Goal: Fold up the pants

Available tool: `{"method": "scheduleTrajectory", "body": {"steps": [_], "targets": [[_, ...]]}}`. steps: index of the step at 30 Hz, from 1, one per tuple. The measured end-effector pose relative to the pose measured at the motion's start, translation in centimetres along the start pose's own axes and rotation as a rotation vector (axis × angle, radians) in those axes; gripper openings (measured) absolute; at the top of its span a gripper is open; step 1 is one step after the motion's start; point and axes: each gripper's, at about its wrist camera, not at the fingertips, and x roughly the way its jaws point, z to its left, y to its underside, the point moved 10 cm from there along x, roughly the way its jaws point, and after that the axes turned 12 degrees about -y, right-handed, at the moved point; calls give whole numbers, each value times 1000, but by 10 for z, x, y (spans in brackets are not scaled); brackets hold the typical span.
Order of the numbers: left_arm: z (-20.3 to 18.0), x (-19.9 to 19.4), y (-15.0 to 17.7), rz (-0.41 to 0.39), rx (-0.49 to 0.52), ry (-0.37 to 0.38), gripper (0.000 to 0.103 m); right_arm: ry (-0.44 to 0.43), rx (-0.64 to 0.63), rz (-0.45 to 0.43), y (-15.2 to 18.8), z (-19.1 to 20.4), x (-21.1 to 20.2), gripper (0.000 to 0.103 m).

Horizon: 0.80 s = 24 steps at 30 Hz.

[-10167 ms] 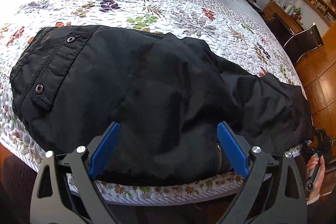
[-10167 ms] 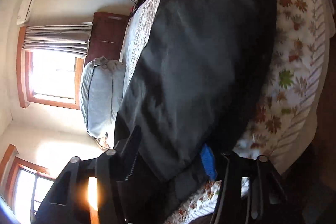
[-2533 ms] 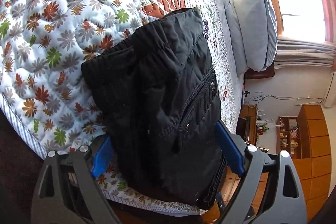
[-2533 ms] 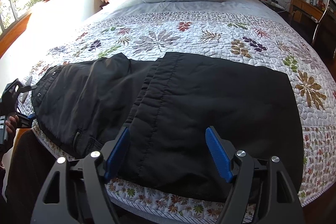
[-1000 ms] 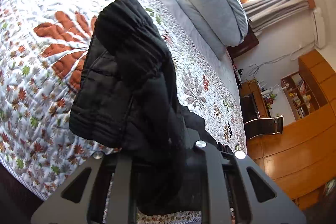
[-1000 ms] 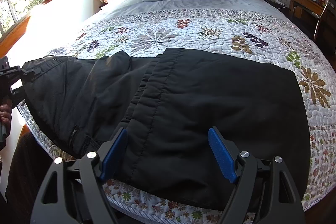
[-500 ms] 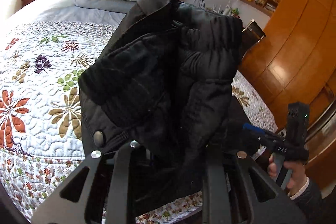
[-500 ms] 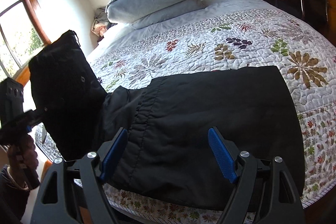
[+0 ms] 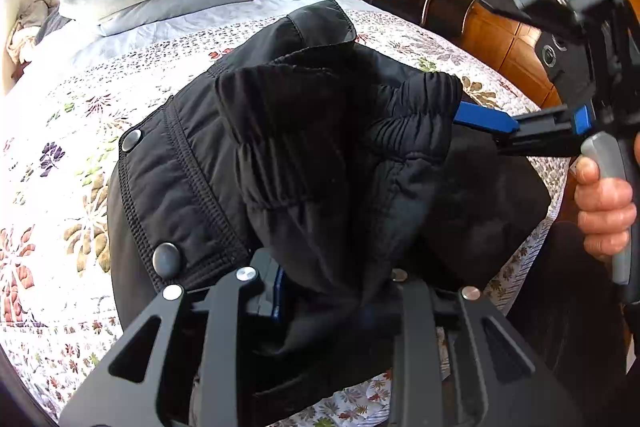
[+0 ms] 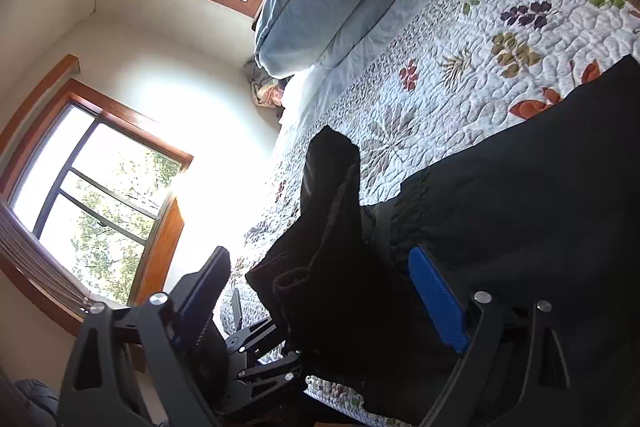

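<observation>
Left wrist view: since the earlier frame we have carried the waistband end of the pants [image 9: 304,155] up off the quilt [image 9: 60,155] and across toward the right gripper [image 9: 486,121]. The left gripper [image 9: 332,303], jaws just easing apart, has the bunched cloth wedged between them. Right wrist view: right gripper [image 10: 320,291] spread wide, jaws just opened further, the raised bundle standing between them untouched. The folded remainder lies flat, long axis running rightward; the right hand [image 9: 604,211] is nearer it.
</observation>
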Motion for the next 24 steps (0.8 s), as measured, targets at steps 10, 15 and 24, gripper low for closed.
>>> {"method": "scheduleTrajectory", "body": {"steps": [10,15,24], "targets": [[-29,3,2,5,83,-18,36,-5,119,124,-6,-27,62,95],[-33,1,4,11,76,-10,38,53,129,144,-7,-39,72,69],[-21,-19,4,41,65,-22,47,45,160,136,-5,-56,65,33]]}}
